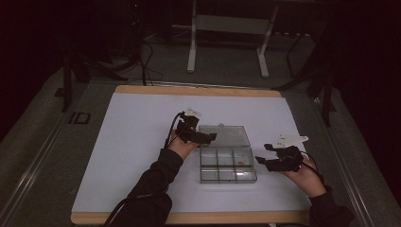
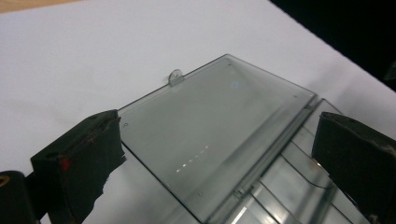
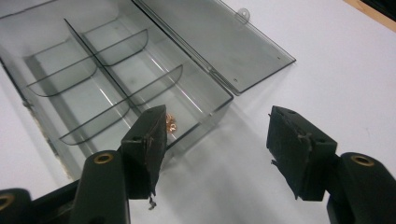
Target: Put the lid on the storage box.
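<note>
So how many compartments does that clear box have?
6, in two rows of three inside the clear box. One right-hand corner compartment, nearest the right gripper, holds a small coppery piece; the others look empty.

My high view looks forward and down over the whole counter (image 1: pixel 142 142). Both gripper views sit close above it, sharing the clear box (image 2: pixel 210 135) and its open lid (image 3: pixel 224 42).

Plenty of bare white mat (image 1: pixel 132 156) from 6 round to 12 o'clock; only the open compartment box (image 1: pixel 228 166) blocks the centre.
</note>
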A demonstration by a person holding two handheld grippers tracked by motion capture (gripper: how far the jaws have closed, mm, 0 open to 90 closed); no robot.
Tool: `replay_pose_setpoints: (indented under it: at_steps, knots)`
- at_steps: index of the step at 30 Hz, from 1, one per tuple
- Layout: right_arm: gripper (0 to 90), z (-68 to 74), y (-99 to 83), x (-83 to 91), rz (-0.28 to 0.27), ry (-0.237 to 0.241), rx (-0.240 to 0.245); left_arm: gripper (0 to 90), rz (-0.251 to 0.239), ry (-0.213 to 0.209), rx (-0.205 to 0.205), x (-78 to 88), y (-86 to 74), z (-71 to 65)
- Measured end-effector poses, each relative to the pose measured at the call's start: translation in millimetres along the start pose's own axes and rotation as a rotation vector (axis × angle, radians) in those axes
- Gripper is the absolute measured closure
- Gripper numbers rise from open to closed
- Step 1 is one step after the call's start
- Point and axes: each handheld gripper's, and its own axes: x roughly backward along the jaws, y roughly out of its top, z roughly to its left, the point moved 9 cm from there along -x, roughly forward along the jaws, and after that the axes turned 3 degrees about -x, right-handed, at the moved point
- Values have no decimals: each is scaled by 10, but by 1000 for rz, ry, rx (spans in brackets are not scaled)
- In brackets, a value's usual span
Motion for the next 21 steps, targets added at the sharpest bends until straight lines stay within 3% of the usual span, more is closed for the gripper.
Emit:
replay_pose_setpoints:
  at_steps: [5, 9, 15, 20, 21]
  knots:
    - [384, -19, -32, -16, 6, -8, -7, 26, 16, 6, 52, -98, -30, 50]
    - [391, -20, -41, -29, 13, -9, -6, 72, 32, 7, 123, -156, -91, 126]
    - [393, -4, -75, -61, 33, -8, 0, 214, 58, -11, 216, -211, -205, 181]
    - [396, 4, -79, -72, 38, -6, 3, 304, 110, -26, 258, -258, -315, 187]
    - [397, 3, -76, -75, 36, -6, 5, 322, 124, -45, 271, -267, -337, 184]
